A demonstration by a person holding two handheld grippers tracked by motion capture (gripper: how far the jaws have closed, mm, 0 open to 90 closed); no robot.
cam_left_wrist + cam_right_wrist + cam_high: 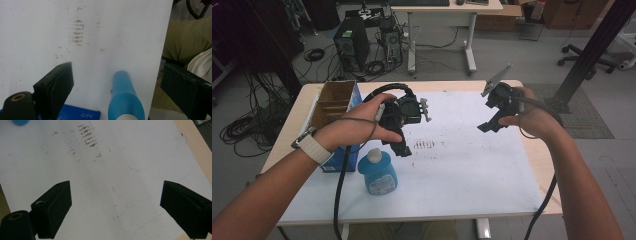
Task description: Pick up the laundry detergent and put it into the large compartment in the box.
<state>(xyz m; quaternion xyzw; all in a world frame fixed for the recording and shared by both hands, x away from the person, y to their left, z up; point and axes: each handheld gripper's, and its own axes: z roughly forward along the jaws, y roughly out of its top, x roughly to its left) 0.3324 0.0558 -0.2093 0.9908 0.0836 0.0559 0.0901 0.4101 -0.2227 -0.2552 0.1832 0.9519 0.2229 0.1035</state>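
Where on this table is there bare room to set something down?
The white sheet lies bare from the brown smudges to its right edge. The left side is crowded: the cardboard box and the blue bottle stand close together there.

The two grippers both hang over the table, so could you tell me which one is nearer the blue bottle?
The left gripper: its open jaws hang just above the blue bottle, while the right gripper, also open and empty, hangs across the white sheet.

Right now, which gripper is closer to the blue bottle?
Left. The left gripper hovers just above the blue bottle, jaws open; the right gripper is far across the table.
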